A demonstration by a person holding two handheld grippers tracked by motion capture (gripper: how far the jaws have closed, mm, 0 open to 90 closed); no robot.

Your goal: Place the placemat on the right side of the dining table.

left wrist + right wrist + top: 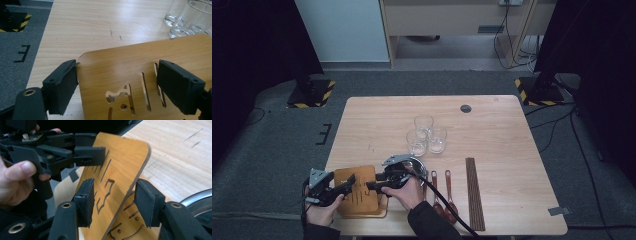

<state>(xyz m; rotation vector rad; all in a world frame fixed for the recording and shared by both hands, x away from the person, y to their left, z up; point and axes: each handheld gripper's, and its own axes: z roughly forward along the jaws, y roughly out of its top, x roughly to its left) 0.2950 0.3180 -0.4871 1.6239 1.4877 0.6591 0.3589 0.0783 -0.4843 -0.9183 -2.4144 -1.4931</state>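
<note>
A: Two wooden boards [362, 197], stacked at the table's [492, 135] near-left corner. Left gripper [343, 187] clamps the top board's [117, 167] edge, lifting it tilted.

B: Right gripper [373, 186]: jaws apart, straddling its opposite edge, pads not pressing. Spoons [443, 192], chopsticks [475, 192] rightward.
</note>
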